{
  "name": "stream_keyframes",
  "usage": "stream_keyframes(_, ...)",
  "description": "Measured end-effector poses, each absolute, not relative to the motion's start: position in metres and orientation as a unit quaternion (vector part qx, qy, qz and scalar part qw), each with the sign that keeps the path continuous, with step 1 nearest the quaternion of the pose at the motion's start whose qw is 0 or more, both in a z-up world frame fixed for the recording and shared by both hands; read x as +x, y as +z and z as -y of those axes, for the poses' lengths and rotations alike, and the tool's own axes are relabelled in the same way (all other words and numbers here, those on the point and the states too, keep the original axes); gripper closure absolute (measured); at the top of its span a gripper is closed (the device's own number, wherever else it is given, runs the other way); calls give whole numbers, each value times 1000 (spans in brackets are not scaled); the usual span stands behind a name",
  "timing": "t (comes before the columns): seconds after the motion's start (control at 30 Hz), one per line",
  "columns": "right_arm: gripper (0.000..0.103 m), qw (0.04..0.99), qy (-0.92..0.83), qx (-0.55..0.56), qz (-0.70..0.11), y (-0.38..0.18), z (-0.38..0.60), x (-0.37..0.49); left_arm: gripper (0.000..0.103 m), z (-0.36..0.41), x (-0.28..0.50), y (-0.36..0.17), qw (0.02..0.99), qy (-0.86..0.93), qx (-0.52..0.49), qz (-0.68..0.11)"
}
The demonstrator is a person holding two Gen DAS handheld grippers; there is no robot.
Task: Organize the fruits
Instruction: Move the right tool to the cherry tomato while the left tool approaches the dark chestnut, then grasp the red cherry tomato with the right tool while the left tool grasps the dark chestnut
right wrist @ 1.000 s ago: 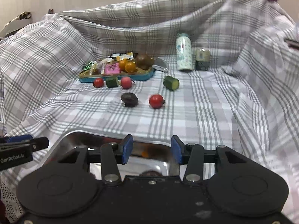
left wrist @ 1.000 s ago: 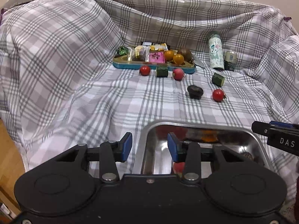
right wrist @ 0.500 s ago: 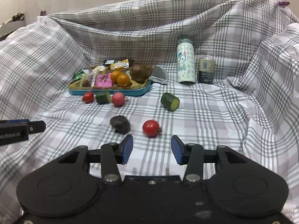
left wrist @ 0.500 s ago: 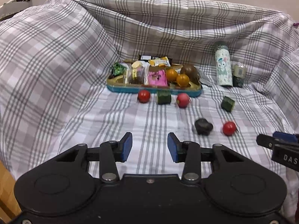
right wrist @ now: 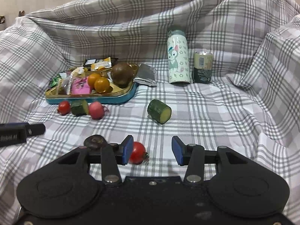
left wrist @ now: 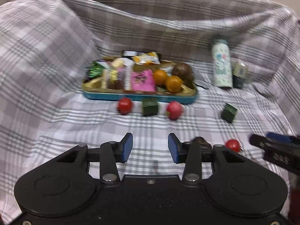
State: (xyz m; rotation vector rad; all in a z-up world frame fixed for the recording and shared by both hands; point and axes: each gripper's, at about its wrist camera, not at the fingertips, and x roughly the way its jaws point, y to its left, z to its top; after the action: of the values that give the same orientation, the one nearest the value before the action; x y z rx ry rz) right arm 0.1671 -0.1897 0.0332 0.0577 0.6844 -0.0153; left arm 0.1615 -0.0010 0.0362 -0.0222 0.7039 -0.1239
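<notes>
Even, soft indoor light, moderately bright; source not discernible. Only faint, short shadows under the cucumber (right wrist: 159, 111) and tomato (right wrist: 137, 155). No strong glare, just a dull sheen on the tray (right wrist: 129, 91) rim and can (right wrist: 202, 67). Left wrist view smeared by motion blur: snacks (left wrist: 131, 75), bottle (left wrist: 221, 63) and cloth (left wrist: 56, 65) checks all soft. Right wrist view sharp. Fisheye bending toward the edges in both, dark corners at the frame limits.
</notes>
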Motion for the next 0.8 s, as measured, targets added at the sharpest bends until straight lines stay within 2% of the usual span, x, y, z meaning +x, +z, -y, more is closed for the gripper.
stream_keyframes(0.27, 56, 934, -20, 61, -352, 12, 202, 181, 53, 43, 154, 24, 934, -115, 61, -334)
stream_keyframes(0.53, 56, 937, -21, 75, -340, 15, 208, 182, 53, 64, 166, 21, 928, -131, 69, -341)
stream_keyframes(0.8, 55, 934, -29, 104, -340, 19, 220, 181, 53, 76, 161, -1, 917, -128, 122, -357)
